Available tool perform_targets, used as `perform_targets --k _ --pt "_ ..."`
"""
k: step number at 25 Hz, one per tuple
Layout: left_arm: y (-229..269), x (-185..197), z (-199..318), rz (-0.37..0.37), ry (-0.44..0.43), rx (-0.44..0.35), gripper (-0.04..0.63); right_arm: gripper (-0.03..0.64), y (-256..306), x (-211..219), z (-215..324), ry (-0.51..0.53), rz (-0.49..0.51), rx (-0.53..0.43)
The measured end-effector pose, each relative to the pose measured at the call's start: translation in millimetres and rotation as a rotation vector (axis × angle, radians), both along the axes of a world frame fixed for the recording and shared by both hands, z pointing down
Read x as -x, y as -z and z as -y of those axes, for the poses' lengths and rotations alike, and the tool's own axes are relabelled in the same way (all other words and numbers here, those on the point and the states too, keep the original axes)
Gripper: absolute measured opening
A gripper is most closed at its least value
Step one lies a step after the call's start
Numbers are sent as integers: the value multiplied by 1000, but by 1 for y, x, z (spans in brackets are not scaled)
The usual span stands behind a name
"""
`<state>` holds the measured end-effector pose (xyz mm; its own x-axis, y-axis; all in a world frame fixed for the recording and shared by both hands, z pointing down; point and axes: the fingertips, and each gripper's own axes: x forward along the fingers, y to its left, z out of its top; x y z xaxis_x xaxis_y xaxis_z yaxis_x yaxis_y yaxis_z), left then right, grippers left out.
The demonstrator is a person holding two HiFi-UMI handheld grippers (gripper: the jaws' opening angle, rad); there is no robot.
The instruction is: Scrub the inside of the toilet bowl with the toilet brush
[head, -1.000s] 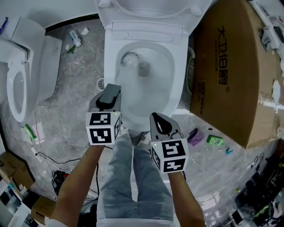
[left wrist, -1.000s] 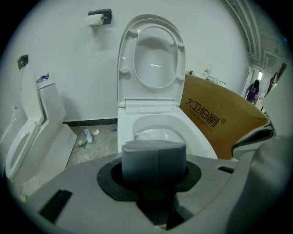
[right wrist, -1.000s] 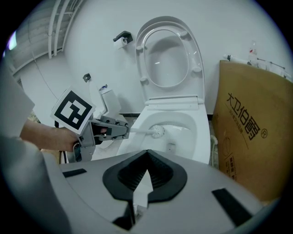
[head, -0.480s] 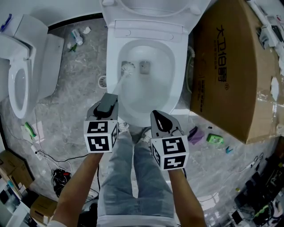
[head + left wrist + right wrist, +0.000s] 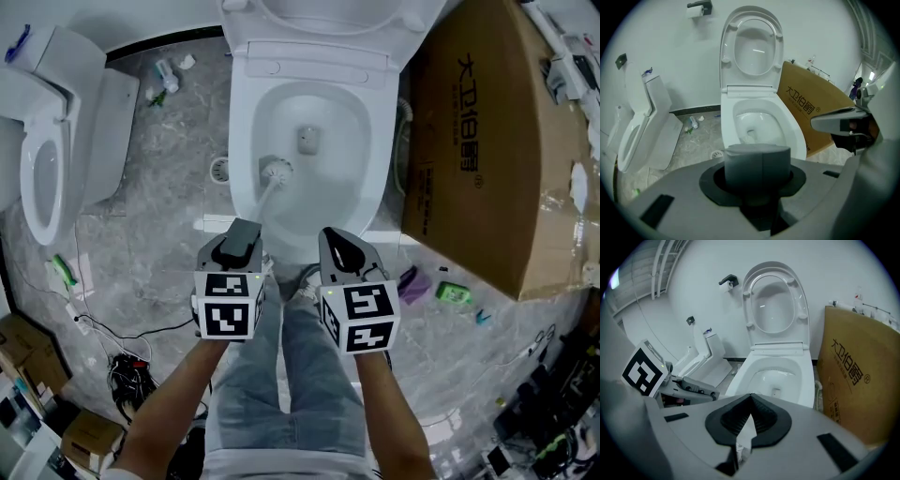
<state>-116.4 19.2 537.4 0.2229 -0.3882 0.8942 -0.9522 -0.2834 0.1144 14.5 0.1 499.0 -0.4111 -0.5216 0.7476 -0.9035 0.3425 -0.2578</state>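
The white toilet bowl (image 5: 375,187) stands open ahead of me, its lid up. The toilet brush head (image 5: 275,171) rests against the bowl's inner left wall, on the near side. Its pale handle slants back to my left gripper (image 5: 244,232), which is shut on it. In the left gripper view the grey handle end (image 5: 757,159) fills the jaws, with the bowl (image 5: 797,138) beyond. My right gripper (image 5: 337,248) hovers over the bowl's front rim, shut and holding nothing. The same gripper (image 5: 749,416) shows its pads meeting in the right gripper view.
A large cardboard box (image 5: 487,141) stands tight against the toilet's right side. A second toilet (image 5: 47,159) is at the left. A floor drain (image 5: 219,170), small bottles (image 5: 164,75), cables (image 5: 131,375) and green and purple bits (image 5: 457,296) lie on the marble floor.
The brush head slid from the back left of the bowl down along the left wall toward me. My left gripper drew back and to the right. The right gripper stayed put.
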Motion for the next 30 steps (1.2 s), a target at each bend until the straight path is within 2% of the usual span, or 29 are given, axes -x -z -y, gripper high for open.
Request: perform_targets --k 8,17,24,30 --pt "1 -17 -27 -19 -45 63 158 -2 -2 -9 -5 -19 -12 9" --pt "7 -51 -47 -70 -93 94 158 -2 -4 -15 -5 -43 -5 12" --pt "10 -75 -49 -139 -113 90 158 -2 -2 -20 -3 -57 0 8" --pt "12 -90 -35 -172 -134 50 158 -2 -4 -32 -1 -92 0 10"
